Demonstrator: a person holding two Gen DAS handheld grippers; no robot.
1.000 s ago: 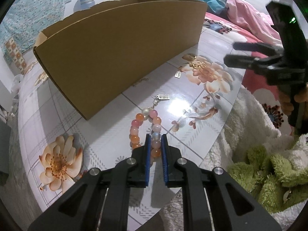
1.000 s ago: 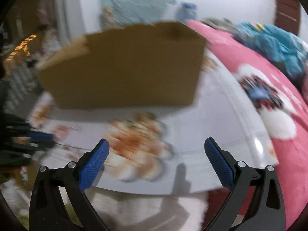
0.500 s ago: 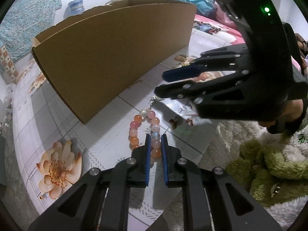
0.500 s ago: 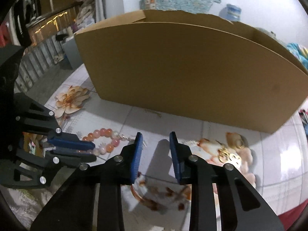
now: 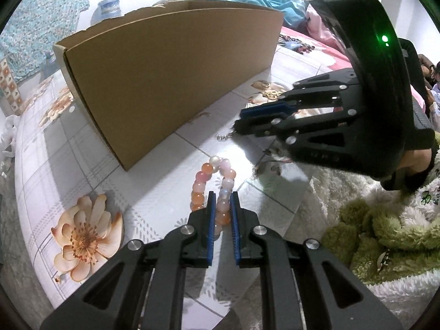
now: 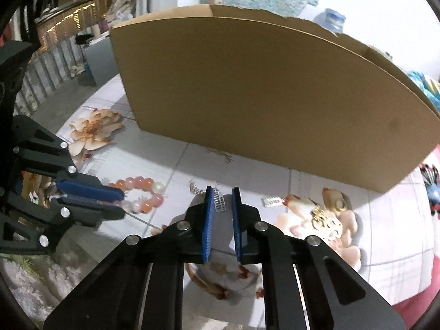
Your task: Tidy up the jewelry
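A bracelet of pink and orange beads [image 5: 213, 176] lies on the flowered table [image 5: 154, 200], and my left gripper [image 5: 220, 195] is shut on its near side. A thin chain [image 5: 224, 136] runs from it to a silver ribbed charm [image 6: 219, 203]. My right gripper [image 6: 222, 191] reaches in from the right with its jaws closing; the charm sits between the tips, close to the left pad, with a gap to the right pad. In the right wrist view the left gripper [image 6: 118, 200] and the bracelet [image 6: 143, 192] show at the left. In the left wrist view the right gripper [image 5: 238, 121] hides the charm.
A tall open cardboard box [image 6: 261, 96] stands just behind the jewelry. A second silver charm [image 6: 271, 200] and gold earrings [image 6: 326, 221] lie to the right on a printed flower. A fluffy white and green blanket [image 5: 385, 233] borders the table's near edge; pink bedding [image 5: 310, 46] lies beyond.
My right gripper swung in from the right toward the chain end of the bracelet, and its jaws narrowed from wide apart to a small gap around the silver charm. The left gripper kept hold of the beads.
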